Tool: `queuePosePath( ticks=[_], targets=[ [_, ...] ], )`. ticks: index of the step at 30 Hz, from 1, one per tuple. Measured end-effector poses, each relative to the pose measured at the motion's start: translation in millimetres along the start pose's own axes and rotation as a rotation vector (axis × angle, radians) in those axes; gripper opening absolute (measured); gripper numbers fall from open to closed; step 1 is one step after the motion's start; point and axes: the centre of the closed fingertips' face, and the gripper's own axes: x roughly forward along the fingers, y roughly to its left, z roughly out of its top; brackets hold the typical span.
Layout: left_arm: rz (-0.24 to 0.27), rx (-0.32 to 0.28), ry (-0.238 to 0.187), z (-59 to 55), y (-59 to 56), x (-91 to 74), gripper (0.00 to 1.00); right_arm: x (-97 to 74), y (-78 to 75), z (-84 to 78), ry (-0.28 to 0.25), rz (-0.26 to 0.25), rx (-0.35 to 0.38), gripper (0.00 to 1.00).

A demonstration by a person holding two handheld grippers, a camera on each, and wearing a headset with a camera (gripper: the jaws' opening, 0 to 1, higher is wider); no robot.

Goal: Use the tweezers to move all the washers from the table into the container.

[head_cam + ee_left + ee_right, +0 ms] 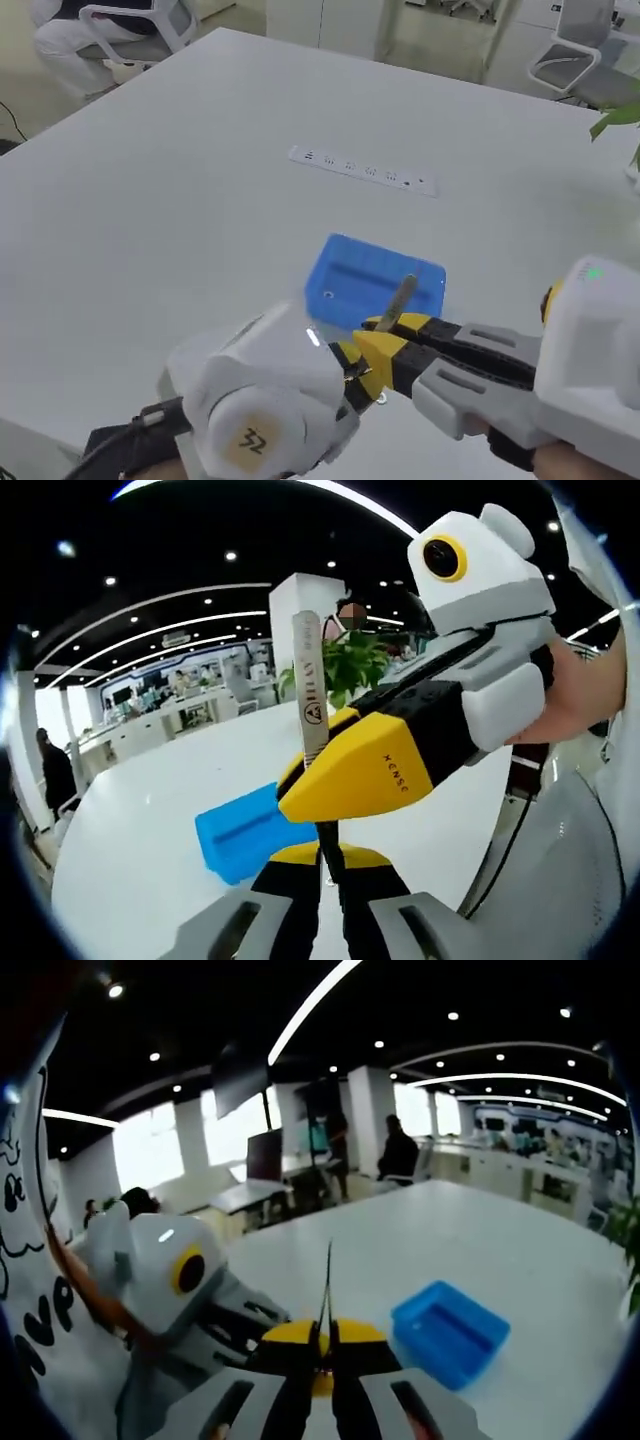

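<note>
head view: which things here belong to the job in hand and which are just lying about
For the job:
tweezers
blue container
right hand-held gripper, clamped on the tweezers
left hand-held gripper

Lying about:
power strip
office chair
plant

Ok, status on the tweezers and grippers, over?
Left gripper and right gripper both shut on tweezers, held between them. Blue container close ahead on table. Power strip far off, not in the way.

A wide white table (150,220) bears a power strip (362,170); office chairs (575,55) beyond, strip lights (312,1002) overhead.
</note>
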Motion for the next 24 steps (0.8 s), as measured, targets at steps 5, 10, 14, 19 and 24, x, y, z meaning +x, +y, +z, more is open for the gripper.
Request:
queuePosePath(
  ticks=[5,10,14,19,24],
  targets=[
    [-0.017,-0.146,0.041,-18.8,5.4,-6.6,0.40,-5.2,-15.4,-6.6,-0.016,-0.038,0.006,0.02],
    [0.049,-0.192,0.053,-30.8,21.9,-21.8,0.67,-1.6,-39.5,-31.6,0.003,-0.087,0.044,0.03],
    [0.108,-0.246,0.048,-36.7,33.8,-37.0,0.82,7.5,-60.3,-52.4,-0.002,-0.117,0.128,0.03],
    [0.191,-0.255,0.040,-38.3,42.3,-53.0,0.87,21.6,-79.2,-70.2,0.016,-0.149,0.153,0.03],
    [0.236,-0.216,0.053,-43.5,45.6,-62.0,0.87,36.8,-98.4,-89.7,0.045,-0.182,0.162,0.03]
  ],
)
